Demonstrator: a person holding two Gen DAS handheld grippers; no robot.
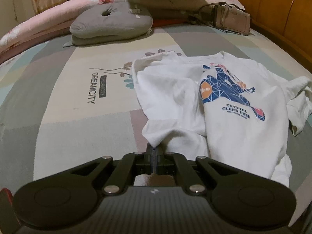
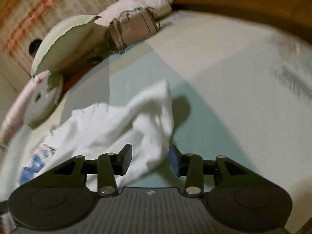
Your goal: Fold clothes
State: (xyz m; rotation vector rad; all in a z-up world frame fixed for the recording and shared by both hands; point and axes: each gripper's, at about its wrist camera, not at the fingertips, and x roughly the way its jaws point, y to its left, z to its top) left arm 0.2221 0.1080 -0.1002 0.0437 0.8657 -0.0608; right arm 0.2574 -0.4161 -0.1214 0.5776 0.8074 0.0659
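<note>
Left wrist view: a white T-shirt [image 1: 224, 105] lies rumpled on a patchwork bedsheet [image 1: 58, 117], one corner pinched.

The left gripper [image 1: 154, 149] at lower centre has its black jaws pressed together on a pointed fold of the soft cotton; the shirt spreads up and right from there, showing a blue faceted print with dark lettering. Above it, at upper left, sits a grey dimpled cushion [image 1: 111, 23] — rounded, with a stitched hollow — and at upper right a stiff beige handbag [image 1: 230, 19] beside the wooden bed frame [image 1: 282, 9]. In the blurred right wrist view the right gripper [image 2: 150, 157] stands partly open, its flat pads apart with a raised, draped sleeve of the shirt [image 2: 124, 124] hanging between them — neither pad clearly presses on it. Pale green and cream sheet panels fill the frame's right half.
</note>
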